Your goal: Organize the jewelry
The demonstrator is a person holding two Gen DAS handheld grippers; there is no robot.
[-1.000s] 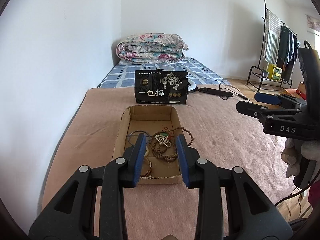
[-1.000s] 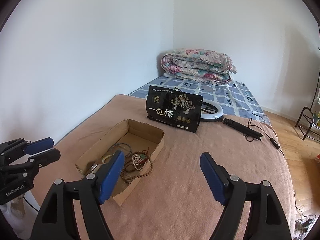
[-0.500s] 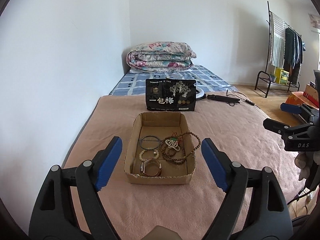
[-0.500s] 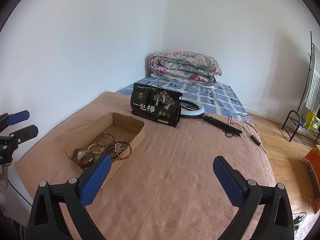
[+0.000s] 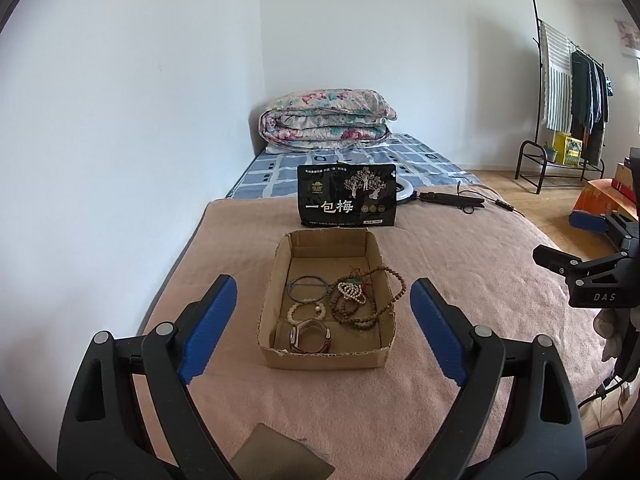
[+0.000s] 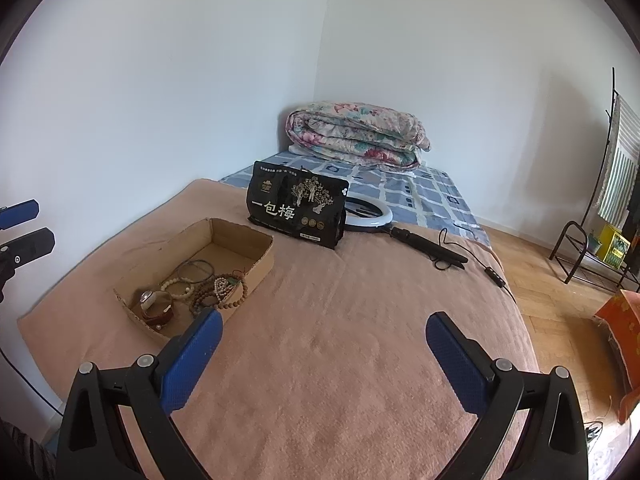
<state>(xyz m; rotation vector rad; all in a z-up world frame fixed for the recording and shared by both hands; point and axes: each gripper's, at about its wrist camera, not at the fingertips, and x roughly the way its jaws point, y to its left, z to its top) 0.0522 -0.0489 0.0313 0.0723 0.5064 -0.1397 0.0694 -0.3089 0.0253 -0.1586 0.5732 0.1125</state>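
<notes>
We've got the cardboard tray [image 5: 326, 354] of beads and bangles dead ahead of our left gripper [image 5: 322, 326], jaws opening with nothing between them. Our right gripper [image 6: 322, 364] sits spread, empty, tray off to its left.

Left tool [image 5: 322, 312] opening, right tool [image 6: 324, 340] wide apart, both empty
</notes>
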